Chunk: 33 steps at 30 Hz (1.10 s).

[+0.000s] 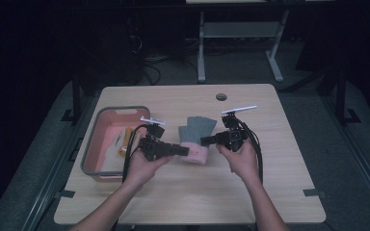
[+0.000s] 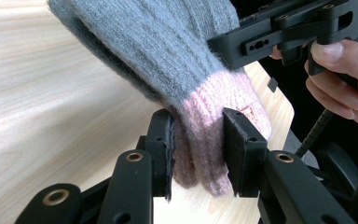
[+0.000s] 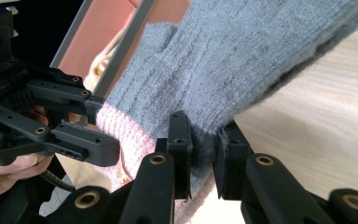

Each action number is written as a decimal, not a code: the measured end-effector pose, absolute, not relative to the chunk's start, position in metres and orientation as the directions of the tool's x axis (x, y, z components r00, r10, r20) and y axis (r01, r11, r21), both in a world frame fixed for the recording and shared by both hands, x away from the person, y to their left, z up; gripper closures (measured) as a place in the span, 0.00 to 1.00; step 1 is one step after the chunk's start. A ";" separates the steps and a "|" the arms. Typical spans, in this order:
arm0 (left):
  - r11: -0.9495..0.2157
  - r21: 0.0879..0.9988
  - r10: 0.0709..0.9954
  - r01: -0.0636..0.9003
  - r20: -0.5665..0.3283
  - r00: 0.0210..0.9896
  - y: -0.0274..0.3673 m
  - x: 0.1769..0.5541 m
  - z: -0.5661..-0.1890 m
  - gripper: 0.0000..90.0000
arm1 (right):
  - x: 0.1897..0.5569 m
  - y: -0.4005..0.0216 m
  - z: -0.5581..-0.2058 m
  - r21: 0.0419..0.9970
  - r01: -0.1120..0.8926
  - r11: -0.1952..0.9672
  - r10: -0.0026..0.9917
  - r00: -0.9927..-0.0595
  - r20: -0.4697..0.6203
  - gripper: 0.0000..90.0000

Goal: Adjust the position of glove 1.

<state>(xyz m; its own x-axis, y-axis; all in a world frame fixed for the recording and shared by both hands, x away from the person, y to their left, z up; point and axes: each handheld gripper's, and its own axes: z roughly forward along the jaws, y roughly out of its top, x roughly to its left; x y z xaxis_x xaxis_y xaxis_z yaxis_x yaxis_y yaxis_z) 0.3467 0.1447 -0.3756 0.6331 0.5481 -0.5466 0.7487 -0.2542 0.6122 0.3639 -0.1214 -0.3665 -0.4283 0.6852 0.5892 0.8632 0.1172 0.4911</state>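
Note:
A grey knitted glove [image 1: 196, 130] with a pink cuff [image 1: 195, 152] hangs between both grippers just above the wooden table [image 1: 188, 192]. My left gripper [image 1: 185, 151] is shut on the pink cuff [image 2: 200, 140], its pads pressing the knit from both sides. My right gripper [image 1: 205, 141] is shut on the glove's edge where grey meets pink [image 3: 205, 140]. In the left gripper view the grey part of the glove [image 2: 158, 42] stretches away, and the other gripper and a hand [image 2: 340, 65] sit at the upper right. The right gripper view has the left gripper [image 3: 51, 126] at its left.
A salmon-pink bin with a grey rim [image 1: 107, 111] stands on the table's left side, holding a yellowish item [image 1: 125, 140] and pale cloth. A round cable hole [image 1: 221, 96] lies near the far edge. Beyond the table stand desk legs [image 1: 201, 48] on a dark floor.

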 end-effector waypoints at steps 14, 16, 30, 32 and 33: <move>-0.234 0.629 0.564 0.742 -0.533 0.630 0.161 0.349 -0.362 0.73 | 0.374 -0.104 -0.352 0.504 0.851 0.146 0.674 -0.458 0.579 0.87; -0.225 0.632 0.567 0.742 -0.534 0.627 0.164 0.349 -0.360 0.73 | 0.375 -0.102 -0.350 0.495 0.857 0.142 0.671 -0.451 0.589 0.87; -0.206 0.642 0.583 0.738 -0.525 0.620 0.184 0.350 -0.351 0.73 | 0.385 -0.082 -0.339 0.511 0.840 0.180 0.660 -0.489 0.571 0.87; -0.202 0.643 0.586 0.739 -0.525 0.617 0.186 0.350 -0.350 0.73 | 0.386 -0.079 -0.338 0.509 0.841 0.183 0.658 -0.489 0.572 0.87; -0.193 0.642 0.588 0.742 -0.530 0.611 0.187 0.350 -0.350 0.73 | 0.386 -0.078 -0.338 0.509 0.841 0.182 0.656 -0.489 0.575 0.87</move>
<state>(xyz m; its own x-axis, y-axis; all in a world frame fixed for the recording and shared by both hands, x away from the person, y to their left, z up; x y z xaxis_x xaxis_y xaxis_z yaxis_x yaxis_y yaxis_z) 0.3500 0.1869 -0.3498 0.6108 0.5881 -0.5302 0.7424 -0.1926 0.6416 0.3863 -0.0779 -0.3379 -0.4893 0.6559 0.5748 0.8415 0.1820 0.5087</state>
